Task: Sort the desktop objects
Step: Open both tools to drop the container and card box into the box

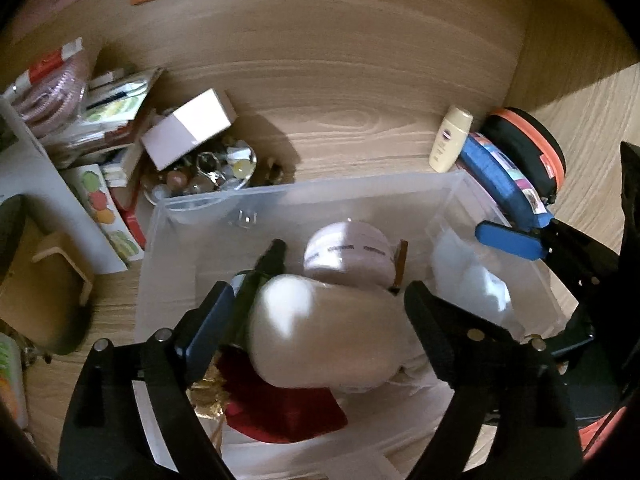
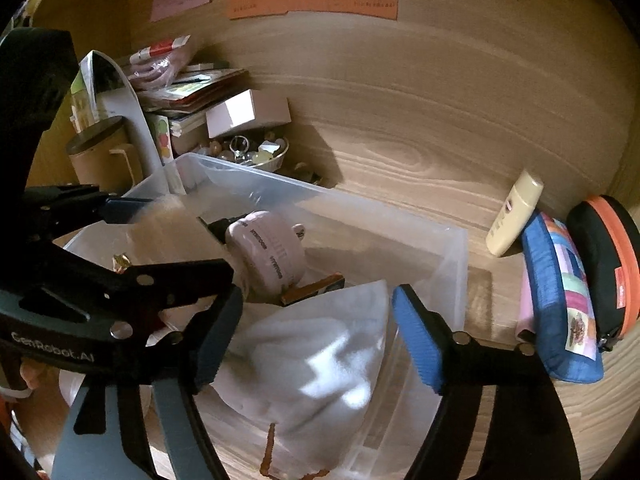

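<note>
Translucent plastic makes the storage bin (image 1: 460, 196) hard to read: through its walls I only get smeared shapes, and what lies under the heap inside is hidden. From my left wrist camera, a pale, blurred rounded bundle (image 1: 320, 332) fills the space between the fingers of the left tool (image 1: 316, 316); the jaws stand wide and I see no pad pressing on it, so I read that tool as released. Behind it sits a pink round case (image 1: 348, 256) with printed lettering, too small to read, and below it a red cloth (image 1: 280, 412) cut off by the tool's frame. My right tool (image 2: 316, 336) is also spread open, its blue pads clear of the white soft cloth (image 2: 312, 364) lying in the bin beneath them. On the wooden counter (image 2: 400, 152) just beside the bin stand a cream bottle (image 2: 514, 212), a blue patchwork pouch (image 2: 560, 300) and an orange-rimmed black case (image 2: 608, 264), touching one another
</note>
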`<state>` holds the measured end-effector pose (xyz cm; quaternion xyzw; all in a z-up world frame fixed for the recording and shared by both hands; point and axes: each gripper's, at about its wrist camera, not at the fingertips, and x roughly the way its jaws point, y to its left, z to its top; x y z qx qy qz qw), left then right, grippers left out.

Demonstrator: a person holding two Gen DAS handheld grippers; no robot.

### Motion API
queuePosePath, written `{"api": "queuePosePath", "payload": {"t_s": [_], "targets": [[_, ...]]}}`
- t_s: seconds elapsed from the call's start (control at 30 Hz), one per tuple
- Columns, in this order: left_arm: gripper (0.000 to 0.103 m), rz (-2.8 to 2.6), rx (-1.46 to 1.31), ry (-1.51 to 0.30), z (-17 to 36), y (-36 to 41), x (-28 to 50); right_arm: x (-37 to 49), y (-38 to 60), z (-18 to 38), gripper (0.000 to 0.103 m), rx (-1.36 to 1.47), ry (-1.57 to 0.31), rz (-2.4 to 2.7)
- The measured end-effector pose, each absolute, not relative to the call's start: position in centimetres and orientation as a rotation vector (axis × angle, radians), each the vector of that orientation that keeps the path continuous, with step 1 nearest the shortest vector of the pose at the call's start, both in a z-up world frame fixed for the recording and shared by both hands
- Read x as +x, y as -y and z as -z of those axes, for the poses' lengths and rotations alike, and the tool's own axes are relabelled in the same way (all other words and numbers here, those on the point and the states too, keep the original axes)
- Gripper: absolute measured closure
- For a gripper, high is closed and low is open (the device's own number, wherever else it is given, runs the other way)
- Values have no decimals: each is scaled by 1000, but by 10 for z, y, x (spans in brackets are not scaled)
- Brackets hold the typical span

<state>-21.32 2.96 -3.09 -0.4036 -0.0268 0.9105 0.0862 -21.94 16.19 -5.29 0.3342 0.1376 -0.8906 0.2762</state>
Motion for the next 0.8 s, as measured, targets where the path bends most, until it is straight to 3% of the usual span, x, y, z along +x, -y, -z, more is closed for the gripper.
{"api": "queuePosePath", "payload": {"t_s": [0.3, 0.57, 0.8], "targets": [[13, -2733, -1218, 168, 26, -9, -211, -221, -166, 50, 25, 899, -346, 2390], [12, -2795, -1194, 165, 14, 3, -200, -224, -175, 44, 17, 886, -274, 2391], [8, -2835, -1166, 163, 4, 14, -186, -223, -181, 35, 17, 871, -238, 2389]]}}
